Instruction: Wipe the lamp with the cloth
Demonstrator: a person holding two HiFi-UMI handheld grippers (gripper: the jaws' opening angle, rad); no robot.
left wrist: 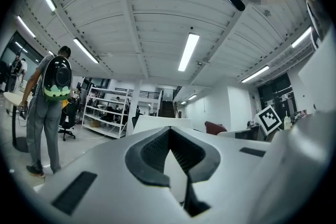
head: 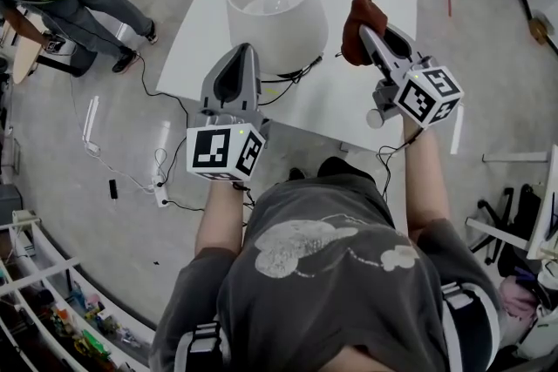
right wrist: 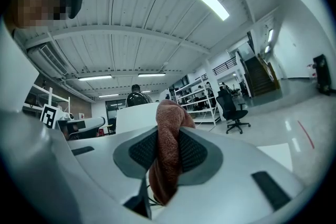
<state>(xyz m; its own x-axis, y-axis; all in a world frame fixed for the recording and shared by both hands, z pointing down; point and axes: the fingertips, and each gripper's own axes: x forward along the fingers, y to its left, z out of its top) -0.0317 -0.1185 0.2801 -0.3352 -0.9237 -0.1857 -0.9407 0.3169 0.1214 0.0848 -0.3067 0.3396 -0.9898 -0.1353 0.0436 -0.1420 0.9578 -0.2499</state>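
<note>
Lamp [head: 277,13]: white tapered shade, upright on white table [head: 205,22], open top facing up, pale fitting inside (possibly bulb, too washed out to tell). Black cord [head: 292,76] trails from base toward near table edge. Cloth [head: 357,13]: reddish-brown, terry-textured, bunched into vertical fold, pinched between jaws of right gripper [head: 368,37], held above table, just right of shade, apart from it.

I am finding no readable text anywhere; the left cube [head: 225,151] on my left tongs [head: 241,50] and the right cube [head: 429,95] on my right tongs [head: 366,32] are showing only square patterned markers.
</note>
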